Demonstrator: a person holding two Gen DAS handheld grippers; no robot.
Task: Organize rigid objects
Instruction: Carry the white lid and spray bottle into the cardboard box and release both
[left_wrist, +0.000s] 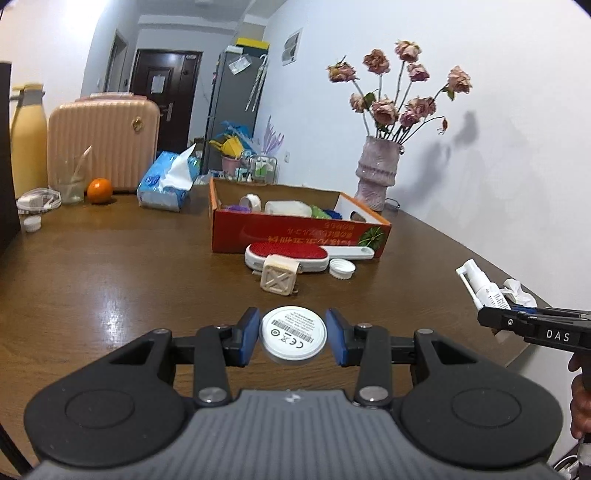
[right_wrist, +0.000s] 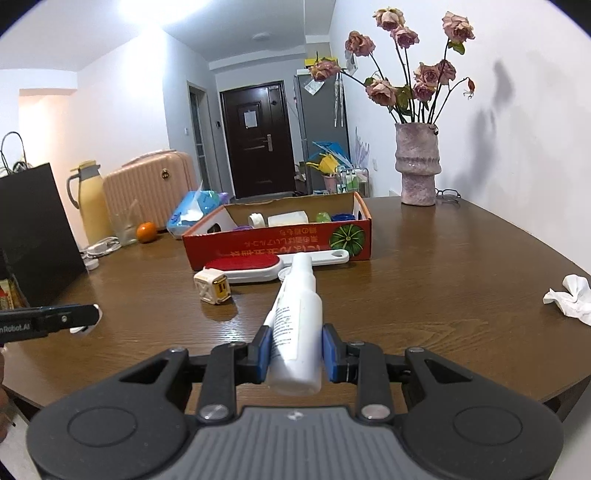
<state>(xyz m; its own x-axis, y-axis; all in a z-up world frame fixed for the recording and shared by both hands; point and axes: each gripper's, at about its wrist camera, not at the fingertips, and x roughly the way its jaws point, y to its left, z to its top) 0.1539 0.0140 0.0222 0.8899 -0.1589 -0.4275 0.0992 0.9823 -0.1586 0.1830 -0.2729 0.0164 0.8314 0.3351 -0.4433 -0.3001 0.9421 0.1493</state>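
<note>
At the table's (left_wrist: 110, 280) far left edge stand a matte yellow flask (left_wrist: 27, 147), a clear glass (left_wrist: 72, 184) and a round orange (left_wrist: 99, 190), with a soft blue tissue pack (left_wrist: 166, 181) lying just right of them. The wood top is glossy and brown, with bare room across its near left half. Past mid-table sits a shallow red cardboard box (left_wrist: 295, 232), open on top, holding a white tape roll (left_wrist: 251, 201) and a white bottle (left_wrist: 288, 208) among other things. Against its near wall lie a white lint brush (left_wrist: 288, 254) with a red fuzzy face, a ribbed white cap (left_wrist: 341, 268) and a cream cube (left_wrist: 279, 278) embossed with a cross.

The left gripper (left_wrist: 293, 338) hovers over the near edge, its blue pads clamped on a flat white disc (left_wrist: 293, 334), label side up, in line with the box. The right gripper (right_wrist: 293, 352) is clamped on a smooth white spray bottle (right_wrist: 295, 325), nozzle aimed at the box. A rough pink vase (right_wrist: 417, 166) of dried roses stands at the far right edge near the wall; crumpled white tissue (right_wrist: 570, 299) lies by the right edge, open wood between them
</note>
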